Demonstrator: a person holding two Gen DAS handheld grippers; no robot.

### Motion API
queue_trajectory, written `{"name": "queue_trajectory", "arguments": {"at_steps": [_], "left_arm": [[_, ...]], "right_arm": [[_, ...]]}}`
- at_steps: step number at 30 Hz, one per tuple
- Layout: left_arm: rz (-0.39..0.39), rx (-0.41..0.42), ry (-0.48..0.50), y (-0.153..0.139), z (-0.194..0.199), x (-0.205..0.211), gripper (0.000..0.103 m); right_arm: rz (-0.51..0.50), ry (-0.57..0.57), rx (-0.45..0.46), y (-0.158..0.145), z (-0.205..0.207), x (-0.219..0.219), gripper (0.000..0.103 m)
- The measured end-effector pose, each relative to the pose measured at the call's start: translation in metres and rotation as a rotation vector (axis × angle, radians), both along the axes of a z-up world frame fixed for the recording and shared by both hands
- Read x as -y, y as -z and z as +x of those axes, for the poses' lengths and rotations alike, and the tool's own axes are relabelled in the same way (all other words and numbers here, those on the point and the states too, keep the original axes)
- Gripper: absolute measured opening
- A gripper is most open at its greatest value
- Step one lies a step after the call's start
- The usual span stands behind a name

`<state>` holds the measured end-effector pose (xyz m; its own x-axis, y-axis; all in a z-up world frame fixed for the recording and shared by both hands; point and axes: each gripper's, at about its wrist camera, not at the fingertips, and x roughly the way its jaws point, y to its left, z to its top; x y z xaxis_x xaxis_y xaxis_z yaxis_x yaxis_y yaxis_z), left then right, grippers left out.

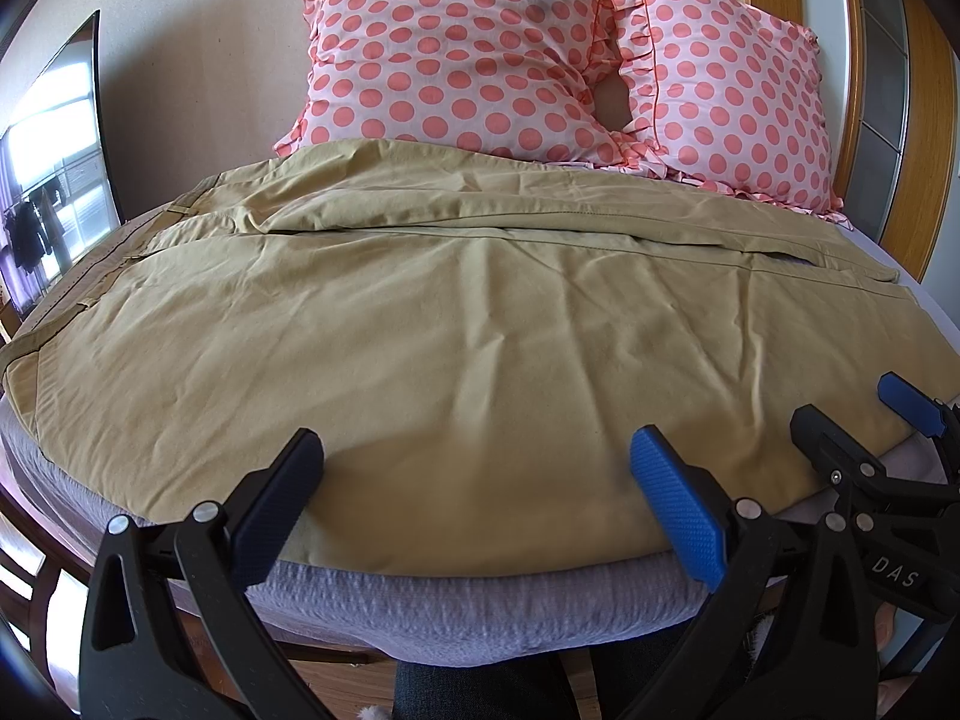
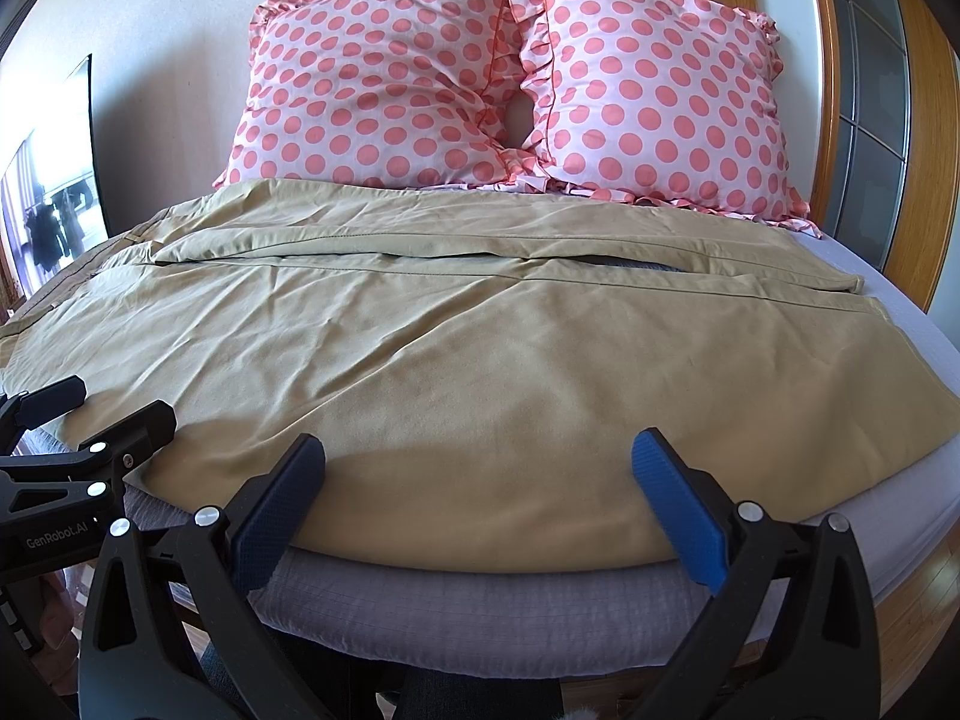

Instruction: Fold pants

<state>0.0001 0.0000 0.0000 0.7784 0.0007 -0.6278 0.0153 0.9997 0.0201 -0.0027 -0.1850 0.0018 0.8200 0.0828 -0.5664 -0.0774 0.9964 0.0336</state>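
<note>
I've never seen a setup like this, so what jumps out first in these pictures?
Two pink polka-dot pillows stand against the wall at the bed's head. Khaki pants lie spread flat across the grey bed. Nearest the camera, the left gripper and the right gripper gape open at the pants' near edge.

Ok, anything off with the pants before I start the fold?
Nothing damaged. The pants lie spread across the bed, wrinkled, with a slim gap between the two legs showing sheet near the right side. Both the left gripper and the right gripper are open, holding nothing.
</note>
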Motion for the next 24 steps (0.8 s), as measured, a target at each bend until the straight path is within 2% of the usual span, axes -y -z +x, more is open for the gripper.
{"name": "queue_trajectory", "arguments": {"at_steps": [24], "left_arm": [[0.000,0.001,0.000,0.0000,0.0000,0.0000,0.101]], "right_arm": [[0.000,-0.001,0.002,0.0003,-0.0001,0.0022,0.102]]}}
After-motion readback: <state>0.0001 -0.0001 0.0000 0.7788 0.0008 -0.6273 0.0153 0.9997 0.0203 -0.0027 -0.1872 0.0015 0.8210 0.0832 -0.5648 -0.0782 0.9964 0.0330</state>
